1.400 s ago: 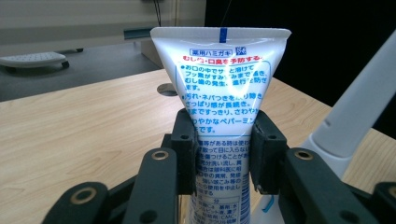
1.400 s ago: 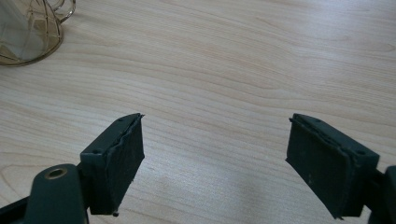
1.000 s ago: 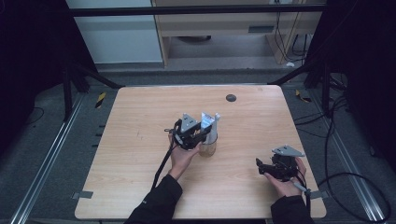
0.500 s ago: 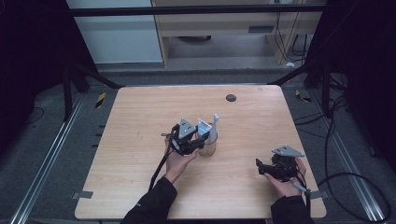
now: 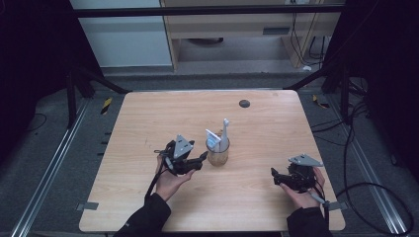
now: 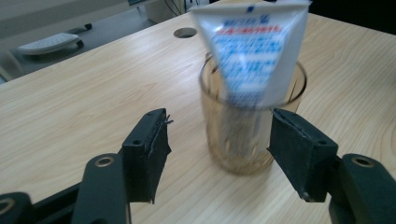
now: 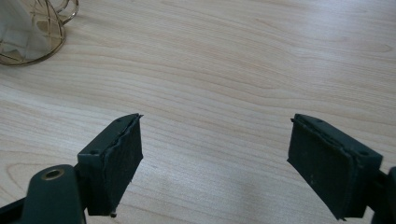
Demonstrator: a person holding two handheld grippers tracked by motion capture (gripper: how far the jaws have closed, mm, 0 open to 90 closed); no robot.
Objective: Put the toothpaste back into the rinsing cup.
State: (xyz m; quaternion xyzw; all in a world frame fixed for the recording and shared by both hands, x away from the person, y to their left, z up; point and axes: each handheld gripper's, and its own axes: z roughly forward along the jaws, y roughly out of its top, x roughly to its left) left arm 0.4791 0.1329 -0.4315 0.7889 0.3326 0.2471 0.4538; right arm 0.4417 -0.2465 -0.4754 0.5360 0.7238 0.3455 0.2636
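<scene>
Just ahead of the left gripper (image 5: pixel 201 162), a glass cup (image 5: pixel 218 153) stands upright on the table (image 5: pixel 148 118), holding a toothpaste tube (image 6: pixel 254 51) and a toothbrush (image 5: pixel 225 129). This gripper lies level, its jaws just opened wide, nothing pressed between them. The right gripper (image 5: pixel 274 177), well apart, rests low, jaws spread wide and empty.

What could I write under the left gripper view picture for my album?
Left hand-held gripper, jaws open, facing a glass cup holding a toothpaste tube on a wooden table.
</scene>
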